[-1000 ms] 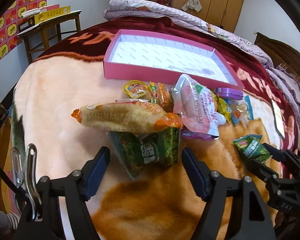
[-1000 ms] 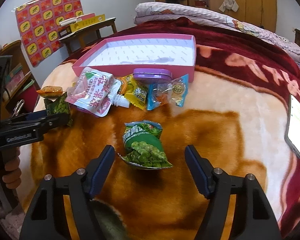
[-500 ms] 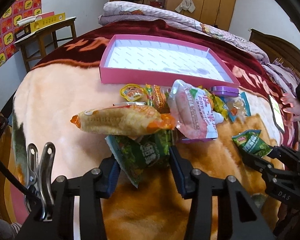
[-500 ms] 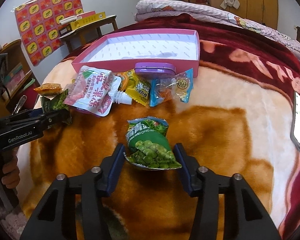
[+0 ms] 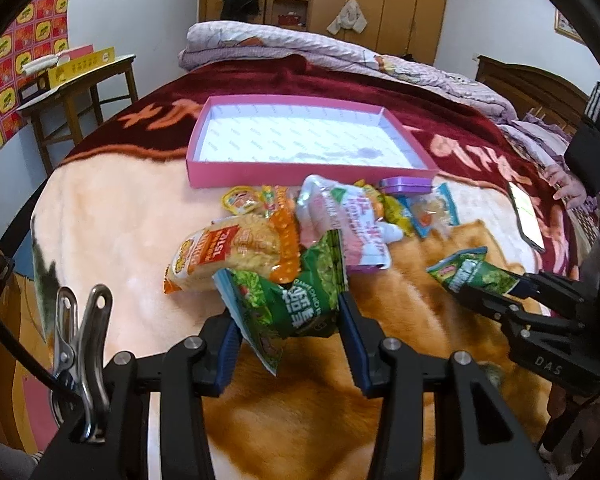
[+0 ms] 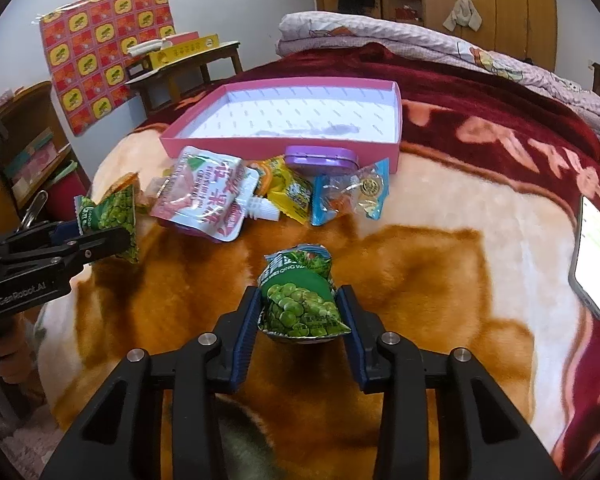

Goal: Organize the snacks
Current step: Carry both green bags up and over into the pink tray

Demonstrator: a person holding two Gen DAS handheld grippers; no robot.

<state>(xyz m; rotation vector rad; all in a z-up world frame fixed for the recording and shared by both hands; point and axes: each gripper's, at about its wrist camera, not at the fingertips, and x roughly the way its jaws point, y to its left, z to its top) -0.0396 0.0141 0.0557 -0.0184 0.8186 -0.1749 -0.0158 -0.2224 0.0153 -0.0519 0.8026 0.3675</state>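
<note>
My left gripper [image 5: 290, 320] is shut on a green snack bag [image 5: 296, 292] and holds it lifted above the blanket; it also shows in the right wrist view [image 6: 114, 220]. My right gripper [image 6: 298, 312] is shut on a green pea snack bag [image 6: 298, 296], seen at the right in the left wrist view [image 5: 470, 274]. An orange-yellow snack bag [image 5: 232, 250] lies just behind the left bag. A pink pouch [image 6: 206, 198], yellow packet [image 6: 290, 190], blue packet [image 6: 350, 196] and purple tin [image 6: 320, 158] lie before the empty pink tray [image 6: 284, 146].
A phone [image 6: 592, 252] lies on the blanket at the right. A person's hand [image 5: 566, 184] rests near it. A wooden table [image 5: 76, 92] stands left of the bed, and folded bedding [image 5: 340, 52] lies behind the tray.
Both grippers closed from open onto their green bags and lifted them. The orange-yellow bag slid off the left bag and tilted onto the blanket.
</note>
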